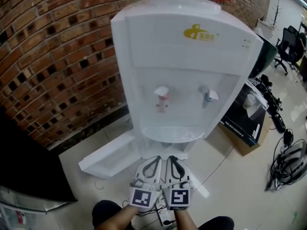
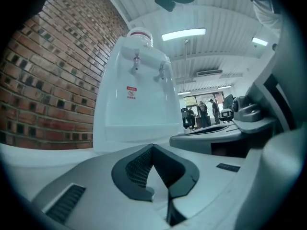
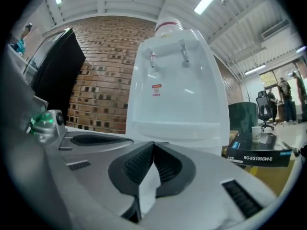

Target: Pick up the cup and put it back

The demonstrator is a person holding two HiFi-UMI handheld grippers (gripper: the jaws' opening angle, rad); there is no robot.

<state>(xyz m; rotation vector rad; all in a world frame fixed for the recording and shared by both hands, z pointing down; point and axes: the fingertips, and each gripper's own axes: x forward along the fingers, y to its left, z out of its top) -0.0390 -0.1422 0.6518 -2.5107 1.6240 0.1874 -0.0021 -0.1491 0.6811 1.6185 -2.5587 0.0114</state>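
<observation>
A white cup (image 1: 250,100) stands on a black cardboard box (image 1: 247,121) to the right of the white water dispenser (image 1: 187,56); the right gripper view shows the cup (image 3: 256,133) far off at the right. My left gripper (image 1: 156,158) and right gripper (image 1: 171,158) are held side by side low in front of the dispenser's drip tray (image 1: 172,134). Both are well away from the cup. The left gripper (image 2: 152,147) has its tips together with nothing between them. The right gripper (image 3: 153,143) is likewise shut and empty.
The dispenser has a red tap (image 1: 162,92) and a blue tap (image 1: 209,95). Its lower white door (image 1: 108,157) lies open to the left. A brick wall (image 1: 57,56) runs behind, a black cabinet (image 1: 24,162) stands at the left, and cables (image 1: 288,162) lie on the floor at the right.
</observation>
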